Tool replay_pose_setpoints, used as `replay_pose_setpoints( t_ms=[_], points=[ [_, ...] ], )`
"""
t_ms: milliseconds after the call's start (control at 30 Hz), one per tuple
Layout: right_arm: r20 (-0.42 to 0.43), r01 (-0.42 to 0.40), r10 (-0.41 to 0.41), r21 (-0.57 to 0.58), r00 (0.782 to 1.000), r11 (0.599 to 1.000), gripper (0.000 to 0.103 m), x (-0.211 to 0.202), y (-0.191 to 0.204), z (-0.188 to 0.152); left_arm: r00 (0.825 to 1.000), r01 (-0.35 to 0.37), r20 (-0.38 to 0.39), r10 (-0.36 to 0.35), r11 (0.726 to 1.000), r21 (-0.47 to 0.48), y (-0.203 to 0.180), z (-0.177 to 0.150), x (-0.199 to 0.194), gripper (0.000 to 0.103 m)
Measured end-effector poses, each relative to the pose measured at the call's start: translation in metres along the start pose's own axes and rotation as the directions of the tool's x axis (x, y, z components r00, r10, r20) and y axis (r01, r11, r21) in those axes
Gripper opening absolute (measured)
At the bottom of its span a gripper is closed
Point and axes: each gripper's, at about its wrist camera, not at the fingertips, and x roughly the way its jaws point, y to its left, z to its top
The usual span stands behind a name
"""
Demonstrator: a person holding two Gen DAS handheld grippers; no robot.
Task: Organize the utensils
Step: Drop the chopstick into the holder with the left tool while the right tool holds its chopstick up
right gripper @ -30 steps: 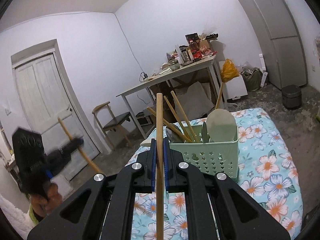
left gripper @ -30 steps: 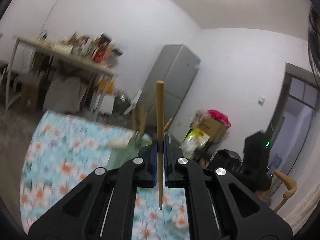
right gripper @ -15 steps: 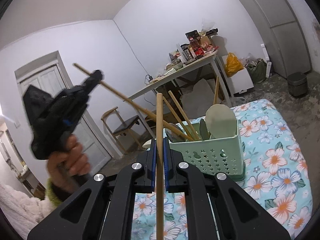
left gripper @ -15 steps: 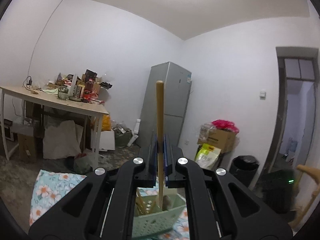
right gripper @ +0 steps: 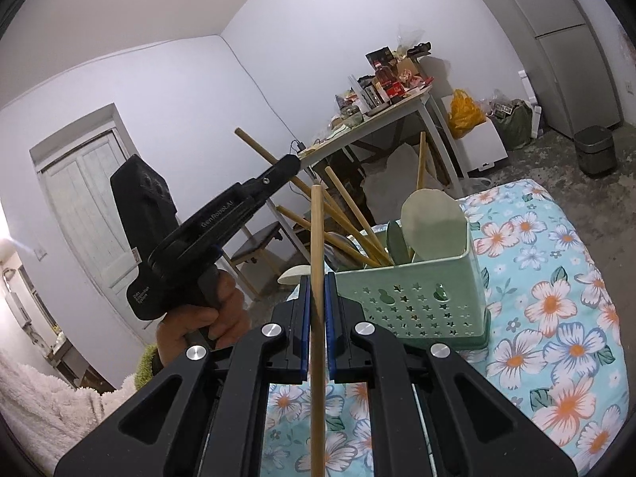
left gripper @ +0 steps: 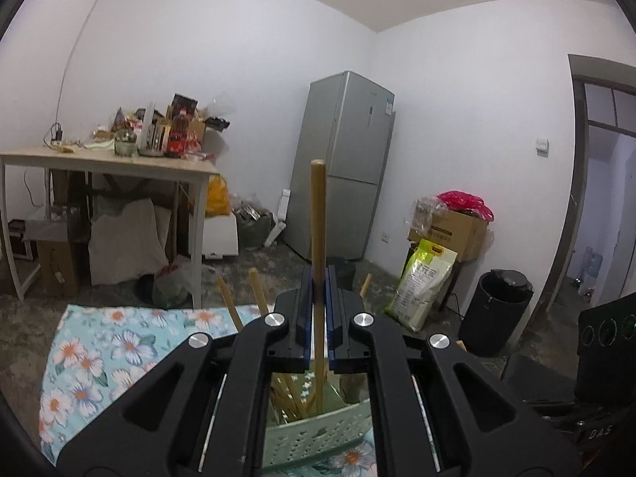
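Observation:
In the left wrist view my left gripper (left gripper: pixel 318 278) is shut on a wooden stick (left gripper: pixel 318 218) that stands upright. Its lower end dips into the pale green basket (left gripper: pixel 310 437) straight below, among other sticks. The right wrist view shows that left gripper (right gripper: pixel 292 161) slanting over the green basket (right gripper: pixel 417 298), its stick (right gripper: pixel 254 145) angled down into it. My right gripper (right gripper: pixel 317 282) hangs near the basket's left front corner and is shut on a second wooden stick (right gripper: pixel 317 230). The basket also holds several sticks and a pale spatula (right gripper: pixel 431 218).
The basket stands on a floral cloth (right gripper: pixel 556 318). A hand (right gripper: pixel 206 318) grips the left gripper's handle. Behind are a cluttered white table (left gripper: pixel 119 159), a grey fridge (left gripper: pixel 346 159), a black bin (left gripper: pixel 497 310) and a wooden chair (right gripper: pixel 258 242).
The left gripper has swung in over the basket with its stick, whose lower end now sits inside the basket. The right gripper has barely moved and still holds its stick.

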Motion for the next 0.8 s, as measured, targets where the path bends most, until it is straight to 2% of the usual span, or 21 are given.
replay_pose_setpoints(
  t_ms=[67, 133, 233, 300, 367, 467, 600, 800],
  points=[
    [-0.004, 0.003, -0.003, 0.000, 1.000, 1.000, 0.007, 0.002, -0.001, -0.001, 1.000, 0.006, -0.015, -0.006, 1.000, -0.020, 0.002, -0.004, 0.002, 0.006],
    [-0.008, 0.013, -0.013, 0.000, 1.000, 1.000, 0.007, 0.002, -0.001, -0.002, 1.000, 0.007, -0.026, -0.008, 0.999, -0.042, 0.007, -0.006, 0.002, 0.022],
    [-0.010, 0.021, -0.021, 0.003, 1.000, 1.000, 0.007, 0.001, -0.001, -0.002, 1.000, 0.021, -0.008, -0.022, 0.998, -0.055, 0.009, -0.005, -0.003, 0.032],
    [-0.006, 0.027, -0.027, 0.003, 1.000, 1.000, 0.007, -0.001, -0.001, -0.002, 1.000, 0.015, 0.007, -0.015, 0.999, -0.044, 0.009, -0.004, -0.008, 0.038],
    [-0.001, 0.033, -0.033, 0.002, 0.999, 0.999, 0.007, -0.003, -0.001, -0.001, 1.000, 0.015, 0.013, -0.014, 0.999, -0.046, 0.008, -0.005, -0.014, 0.039],
    [0.008, 0.041, -0.041, -0.004, 0.999, 0.999, 0.007, -0.005, -0.001, 0.001, 1.000, 0.001, 0.029, 0.000, 0.999, -0.052, 0.007, -0.005, -0.028, 0.049],
    [0.036, 0.050, -0.049, -0.036, 0.998, 0.998, 0.007, -0.005, 0.002, 0.012, 0.998, -0.029, 0.054, 0.031, 0.999, -0.043, 0.004, -0.011, -0.057, 0.061],
    [0.122, 0.050, -0.038, -0.104, 0.992, 0.993, 0.007, -0.001, 0.013, 0.049, 0.997, -0.073, 0.016, 0.075, 0.994, -0.077, 0.016, -0.032, -0.093, 0.072]
  ],
)
